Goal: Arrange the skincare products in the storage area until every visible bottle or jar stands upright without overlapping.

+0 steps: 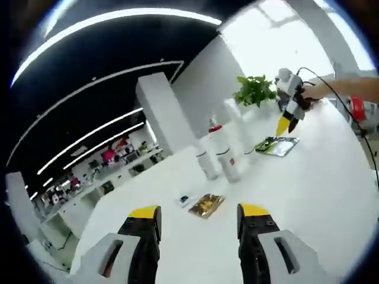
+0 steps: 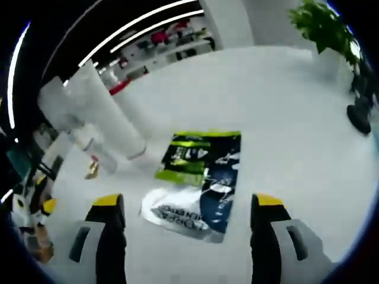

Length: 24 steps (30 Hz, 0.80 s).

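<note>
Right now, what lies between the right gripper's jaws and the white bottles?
In the right gripper view, a flat foil packet lies on the white table between the right gripper and the white bottles.

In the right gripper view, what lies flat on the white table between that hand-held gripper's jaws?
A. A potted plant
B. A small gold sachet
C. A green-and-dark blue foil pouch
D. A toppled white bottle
C: the foil pouch lies flat on the table, ahead of the open right hand-held gripper, untouched.
</note>
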Each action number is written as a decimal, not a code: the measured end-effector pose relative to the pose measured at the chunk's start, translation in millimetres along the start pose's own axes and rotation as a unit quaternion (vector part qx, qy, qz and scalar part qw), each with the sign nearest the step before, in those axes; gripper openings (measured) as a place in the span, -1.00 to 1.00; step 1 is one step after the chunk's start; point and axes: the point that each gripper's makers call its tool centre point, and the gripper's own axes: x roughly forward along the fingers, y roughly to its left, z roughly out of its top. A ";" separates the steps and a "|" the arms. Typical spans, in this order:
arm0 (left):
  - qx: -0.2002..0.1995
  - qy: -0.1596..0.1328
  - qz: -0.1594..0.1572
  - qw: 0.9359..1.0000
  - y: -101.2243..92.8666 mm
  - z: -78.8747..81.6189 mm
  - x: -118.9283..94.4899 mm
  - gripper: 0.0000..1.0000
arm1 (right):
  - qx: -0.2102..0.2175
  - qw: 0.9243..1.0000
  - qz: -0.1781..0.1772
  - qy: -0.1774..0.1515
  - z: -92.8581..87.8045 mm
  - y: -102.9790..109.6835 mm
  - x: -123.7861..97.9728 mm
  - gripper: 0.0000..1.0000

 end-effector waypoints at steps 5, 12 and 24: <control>-0.090 -0.009 -0.047 0.995 -14.7 1.0 3.6 0.04 | 0.014 0.999 -0.011 0.043 -4.2 6.1 3.0 0.56; -0.137 -0.020 -0.070 0.988 -21.7 5.4 7.0 0.01 | 0.054 0.996 -0.025 0.073 -15.7 -4.2 4.8 0.15; -0.224 -0.005 -0.188 0.956 -86.1 26.1 16.6 -0.18 | 0.004 0.988 -0.136 0.067 -47.1 -10.6 -11.0 -0.61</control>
